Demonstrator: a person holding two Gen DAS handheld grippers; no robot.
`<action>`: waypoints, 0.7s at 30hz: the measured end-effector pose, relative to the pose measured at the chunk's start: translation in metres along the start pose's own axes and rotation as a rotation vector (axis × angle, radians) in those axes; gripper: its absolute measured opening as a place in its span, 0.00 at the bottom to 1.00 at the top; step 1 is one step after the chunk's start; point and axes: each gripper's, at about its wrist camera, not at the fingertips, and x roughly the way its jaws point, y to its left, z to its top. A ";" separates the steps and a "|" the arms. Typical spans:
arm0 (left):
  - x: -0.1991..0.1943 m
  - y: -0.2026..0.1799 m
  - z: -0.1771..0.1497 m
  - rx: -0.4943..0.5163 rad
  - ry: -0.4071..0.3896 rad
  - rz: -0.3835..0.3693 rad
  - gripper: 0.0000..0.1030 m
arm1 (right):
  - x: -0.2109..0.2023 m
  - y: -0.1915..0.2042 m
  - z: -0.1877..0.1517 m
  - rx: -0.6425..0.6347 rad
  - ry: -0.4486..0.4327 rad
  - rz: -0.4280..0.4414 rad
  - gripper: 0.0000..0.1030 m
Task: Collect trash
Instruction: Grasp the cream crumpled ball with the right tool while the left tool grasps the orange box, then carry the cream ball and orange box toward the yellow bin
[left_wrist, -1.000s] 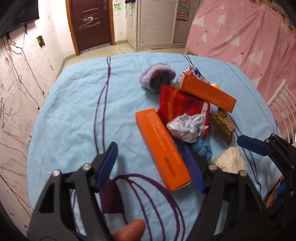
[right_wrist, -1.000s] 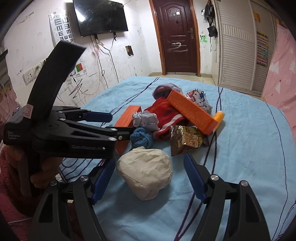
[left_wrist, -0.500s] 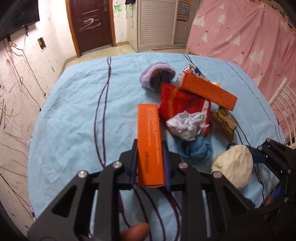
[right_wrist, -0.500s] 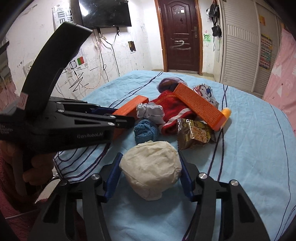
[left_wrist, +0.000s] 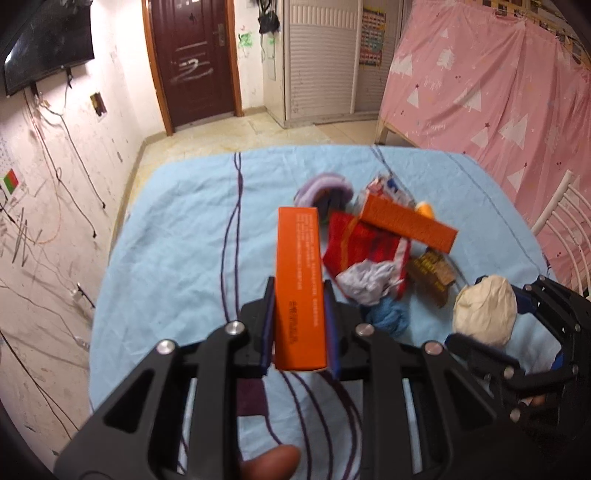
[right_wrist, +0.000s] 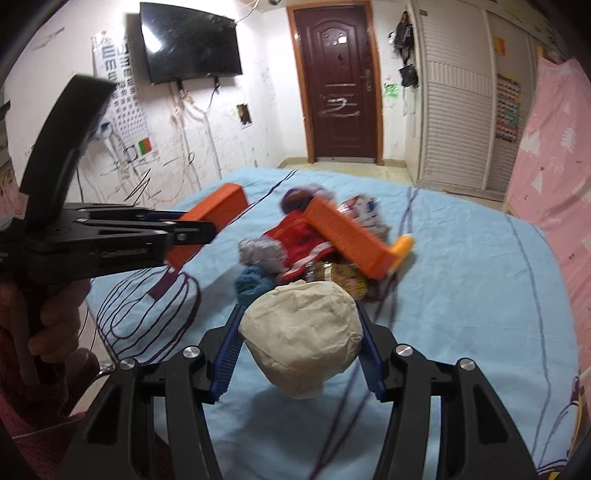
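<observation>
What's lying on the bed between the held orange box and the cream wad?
In the left wrist view, a crumpled grey-white paper and a blue yarn ball lie between the orange box and the cream wad.

Bed covered with light blue sheet with dark purple line drawings, on it a heap near the middle: red cloth, crumpled grey paper, blue yarn ball, brown snack wrapper, purple knitted thing
</observation>
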 end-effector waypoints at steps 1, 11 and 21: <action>-0.004 -0.001 0.000 0.005 -0.008 -0.001 0.21 | -0.005 -0.005 0.000 0.010 -0.011 -0.008 0.49; -0.021 -0.032 0.012 0.070 -0.052 -0.016 0.21 | -0.036 -0.039 -0.002 0.081 -0.083 -0.072 0.49; -0.037 -0.084 0.025 0.177 -0.101 -0.077 0.21 | -0.071 -0.081 -0.008 0.162 -0.159 -0.188 0.49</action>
